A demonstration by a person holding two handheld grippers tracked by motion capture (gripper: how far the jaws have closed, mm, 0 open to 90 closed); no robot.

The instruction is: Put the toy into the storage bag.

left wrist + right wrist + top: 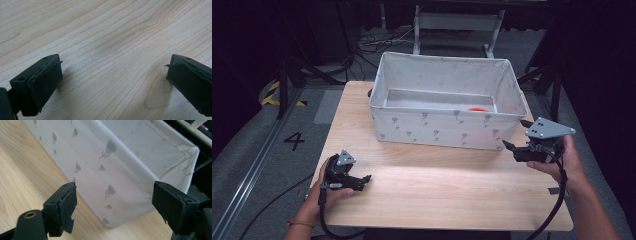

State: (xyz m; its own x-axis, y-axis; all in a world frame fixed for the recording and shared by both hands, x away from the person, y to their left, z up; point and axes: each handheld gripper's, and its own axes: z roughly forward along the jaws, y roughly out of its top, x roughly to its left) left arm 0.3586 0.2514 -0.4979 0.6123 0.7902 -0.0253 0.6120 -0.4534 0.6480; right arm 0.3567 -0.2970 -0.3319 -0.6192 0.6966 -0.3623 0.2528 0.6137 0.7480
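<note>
1. Right hand-held gripper (515, 134) at right of the high view, jaws spread wide, nothing between them, just beside the lower right corner of the fabric storage bin (447, 129).
2. The right gripper view looks at that bin corner (120, 182) between the jaws.
3. Left hand-held gripper (364, 178) at lower left, low over the table (437, 190), jaws released, empty.
4. Orange object (478, 109) lies inside the bin, right side of its floor.
</note>
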